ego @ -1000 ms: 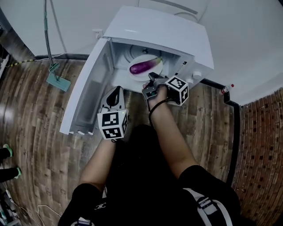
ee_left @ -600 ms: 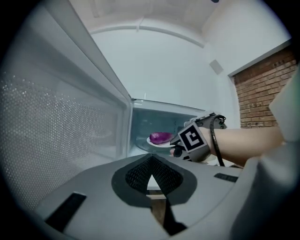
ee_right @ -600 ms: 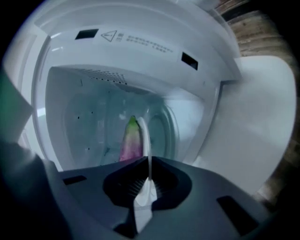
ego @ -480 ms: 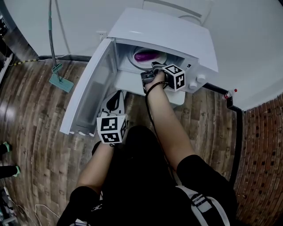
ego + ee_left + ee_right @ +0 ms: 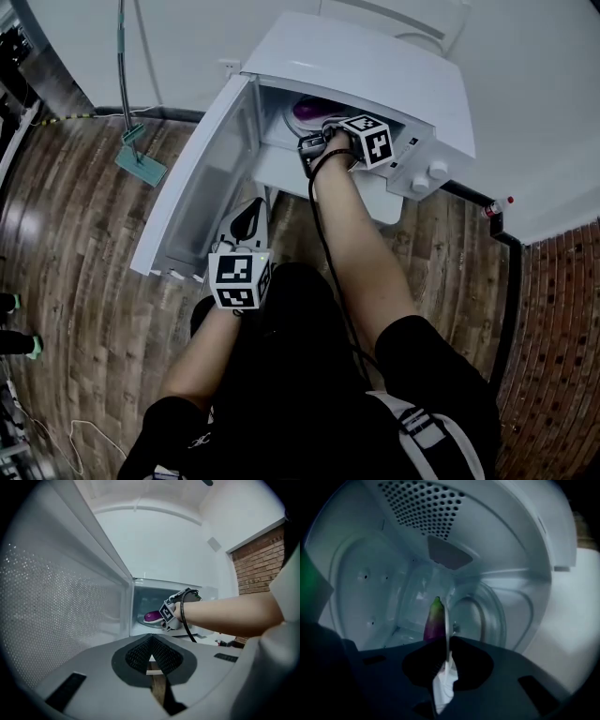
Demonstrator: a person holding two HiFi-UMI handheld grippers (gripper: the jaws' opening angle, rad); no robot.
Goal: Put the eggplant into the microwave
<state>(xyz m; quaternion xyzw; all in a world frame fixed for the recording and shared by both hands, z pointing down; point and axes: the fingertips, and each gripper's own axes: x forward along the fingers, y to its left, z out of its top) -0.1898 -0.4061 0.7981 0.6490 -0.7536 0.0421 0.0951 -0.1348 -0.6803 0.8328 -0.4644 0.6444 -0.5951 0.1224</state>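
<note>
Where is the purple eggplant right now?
In the head view it is near the top middle: the eggplant lies on the white plate inside the open microwave, just right of its swung-open door.

A dark plank floor fills most of the head view and meets a white wall along the top. At the left a mop with a flat teal head rests on the planks, its pole leaning up against the wall. A wall socket sits low on the wall, to the right of the pole. At the right a black strip runs between the planks and a brick wall. A small red-capped bottle is near the strip's upper end. Two shoes show at the left edge. In the right gripper view a thin white plate appears edge-on.
</note>
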